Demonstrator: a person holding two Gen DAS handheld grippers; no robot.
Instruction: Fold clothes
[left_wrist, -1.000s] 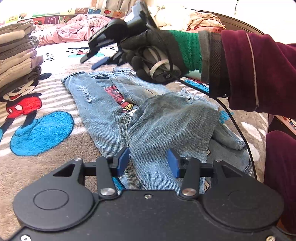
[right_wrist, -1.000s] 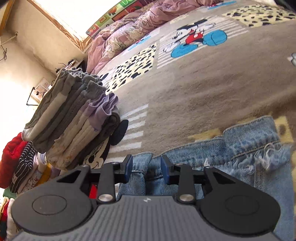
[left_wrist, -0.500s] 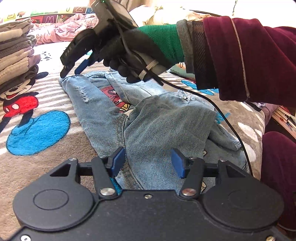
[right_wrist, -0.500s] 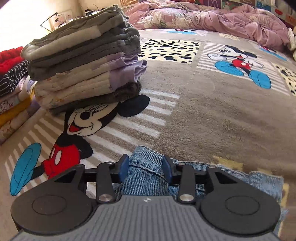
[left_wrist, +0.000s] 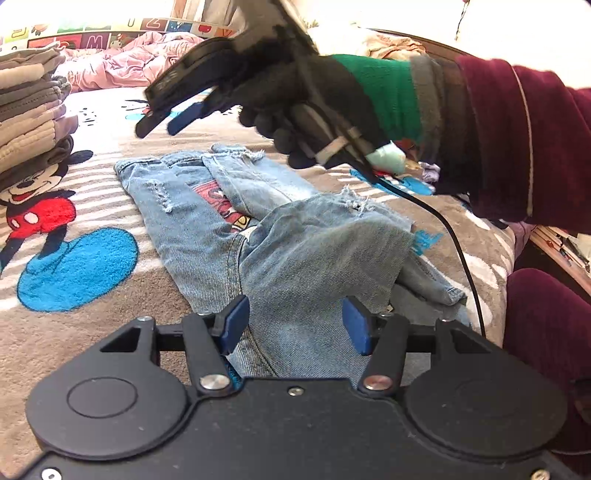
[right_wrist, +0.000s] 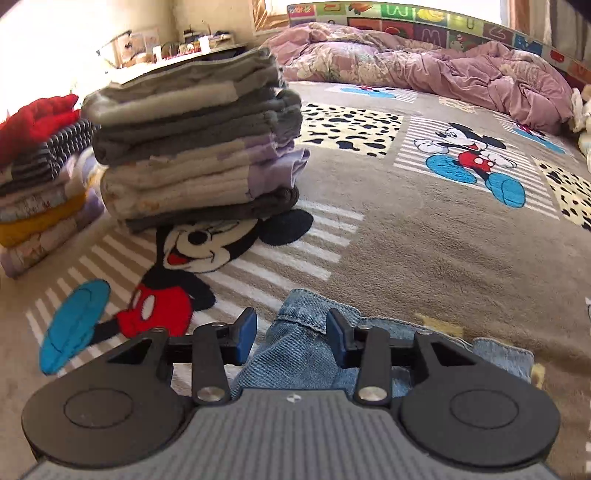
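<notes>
A: Where are the jeans?
B: Rumpled on the bed blanket, right of the folded stack.
A: And the claws?
B: Left claw spread over the near denim; right claw spread above the far hem, likely ready to lift it.

right gripper lifted off jeans, opened wider

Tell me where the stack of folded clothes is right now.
The stack of folded clothes sits upper left in the right wrist view, on the Mickey blanket, beyond the jeans.
</notes>
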